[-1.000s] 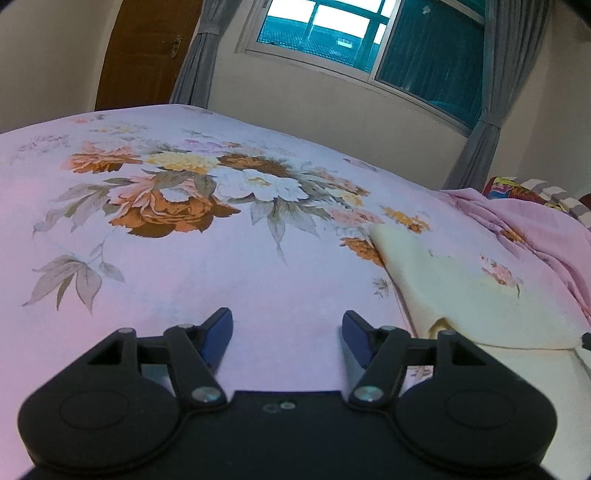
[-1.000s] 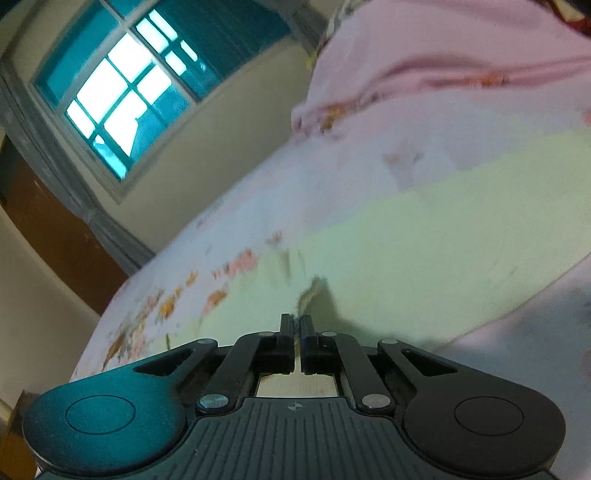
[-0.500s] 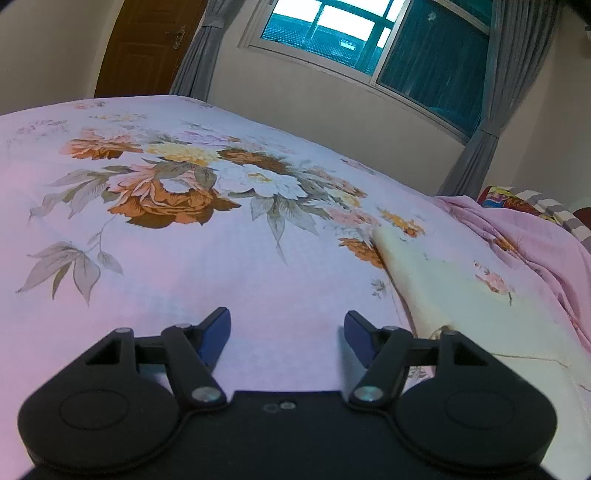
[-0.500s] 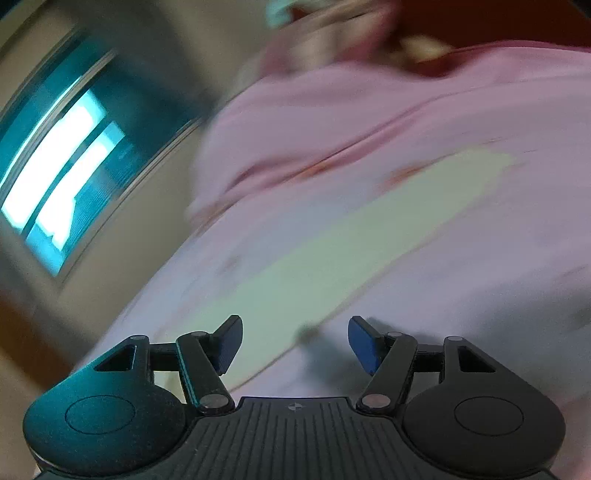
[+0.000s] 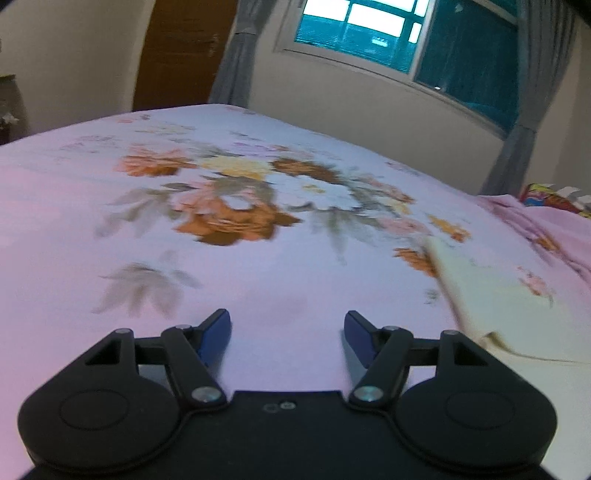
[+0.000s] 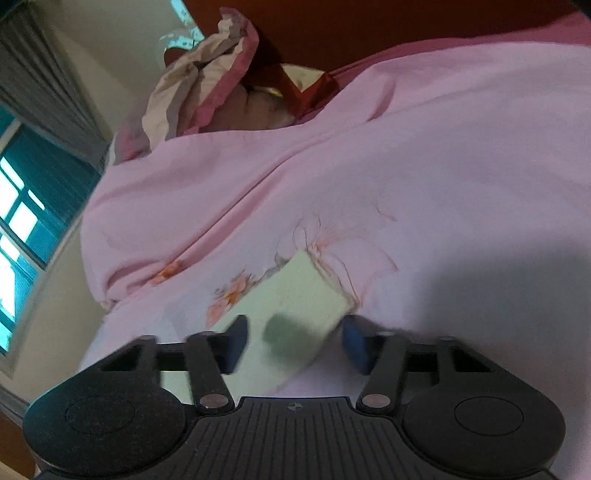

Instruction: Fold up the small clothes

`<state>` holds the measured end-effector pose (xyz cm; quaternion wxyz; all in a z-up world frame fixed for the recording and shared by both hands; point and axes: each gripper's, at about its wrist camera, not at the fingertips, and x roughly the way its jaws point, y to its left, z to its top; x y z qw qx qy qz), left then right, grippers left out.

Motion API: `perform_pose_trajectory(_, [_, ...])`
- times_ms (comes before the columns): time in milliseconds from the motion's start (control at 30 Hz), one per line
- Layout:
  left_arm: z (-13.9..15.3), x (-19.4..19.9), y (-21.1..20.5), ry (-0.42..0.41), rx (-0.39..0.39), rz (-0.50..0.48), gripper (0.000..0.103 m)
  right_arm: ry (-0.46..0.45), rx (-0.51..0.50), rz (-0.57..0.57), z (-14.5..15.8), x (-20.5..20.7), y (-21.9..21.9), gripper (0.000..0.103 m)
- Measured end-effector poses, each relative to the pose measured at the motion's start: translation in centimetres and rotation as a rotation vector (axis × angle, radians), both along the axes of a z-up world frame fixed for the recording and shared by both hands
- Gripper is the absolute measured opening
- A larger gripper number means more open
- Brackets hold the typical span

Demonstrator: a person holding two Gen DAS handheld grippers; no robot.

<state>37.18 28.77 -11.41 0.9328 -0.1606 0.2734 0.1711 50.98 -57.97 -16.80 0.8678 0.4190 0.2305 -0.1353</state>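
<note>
A pale yellow cloth lies flat on the floral pink bed sheet, at the right of the left wrist view. My left gripper is open and empty over bare sheet, left of the cloth. In the right wrist view the cloth lies folded into a narrow strip on the sheet. My right gripper is open and empty, its jaws standing to either side of the strip's near end, just above it.
A crumpled pink blanket is heaped behind the cloth, with a pillow and a wooden headboard beyond. A window, grey curtains and a brown door lie past the bed's far edge.
My right gripper let go of the cloth, opened, and swung toward the strip's other end near the blanket. My left gripper stayed open and shifted slightly left.
</note>
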Motion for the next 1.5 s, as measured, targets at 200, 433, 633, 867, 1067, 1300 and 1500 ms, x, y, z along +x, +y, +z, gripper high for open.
perform_pose_trajectory(200, [1.1, -1.9, 4.4, 0.083, 0.105, 0.112, 0.068, 0.028, -0.055, 0.038, -0.4, 1.6, -0.8, 0.005])
perform_pose_trajectory(433, [2.1, -5.1, 9.3, 0.2, 0.21, 0.174, 0.068, -0.067, -0.259, 0.188, 5.4, 1.6, 6.3, 0.004])
perform_pose_trajectory(633, [2.2, -9.3, 12.6, 0.253, 0.242, 0.202, 0.068, -0.15, -0.288, 0.394, 10.1, 3.6, 19.5, 0.004])
perform_pose_trajectory(867, [1.8, -13.7, 14.8, 0.249, 0.225, 0.134, 0.068, -0.222, -0.257, 0.696, 12.1, 4.4, 39.3, 0.004])
perform_pose_trajectory(1067, [1.5, -16.2, 18.1, 0.246, 0.22, 0.256, 0.068, -0.219, -0.314, 0.954, 9.8, 1.3, 54.4, 0.004])
perform_pose_trajectory(1300, [0.4, -18.8, 21.1, 0.207, 0.16, 0.343, 0.069, -0.18, -0.386, 1.027, 6.4, -1.0, 60.4, 0.005])
perform_pose_trajectory(1500, [0.0, -18.5, 20.6, 0.214, 0.199, 0.345, 0.072, -0.236, -0.341, 1.031, 7.6, -1.5, 59.7, 0.005])
